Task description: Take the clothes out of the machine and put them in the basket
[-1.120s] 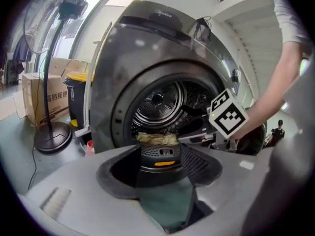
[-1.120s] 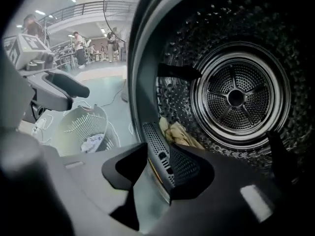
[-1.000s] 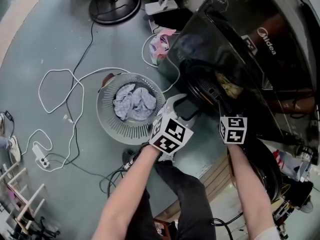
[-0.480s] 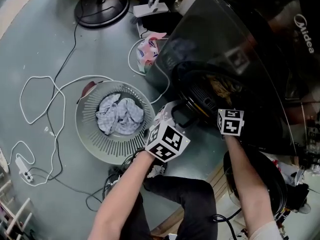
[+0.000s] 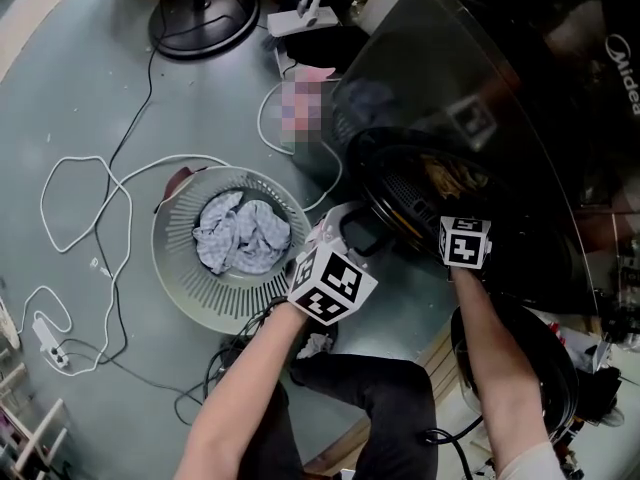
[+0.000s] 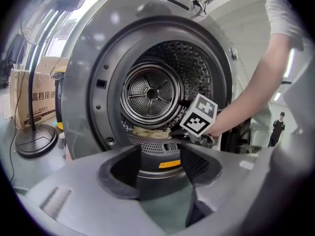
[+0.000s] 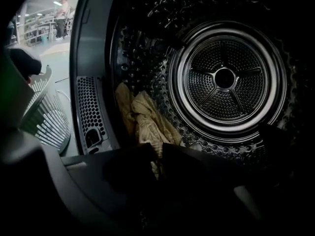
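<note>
A black front-loading machine [image 5: 520,98] stands at the right with its drum [image 6: 150,90] open. A tan cloth [image 7: 145,122] lies at the drum's lower left [image 6: 150,132]. My right gripper [image 7: 157,159] reaches into the drum; its jaws have just been closing, and a strip of the tan cloth is pinched in the narrow gap between them. Its marker cube [image 5: 465,240] shows at the drum's mouth. My left gripper [image 6: 157,166] hangs open and empty in front of the drum's lower rim. The round slatted basket [image 5: 185,268] on the floor holds a grey-blue cloth [image 5: 240,233].
White cables [image 5: 90,198] loop over the floor left of the basket, with a power strip [image 5: 45,333]. A round black stand base [image 5: 205,13] sits at the back. The machine's open door [image 5: 515,368] hangs by my right arm. The basket's wall [image 7: 47,117] is just left of the drum.
Both grippers have sunk toward the drum's mouth, and the right one has gone further in. The view has shifted, so the basket sits further left.
</note>
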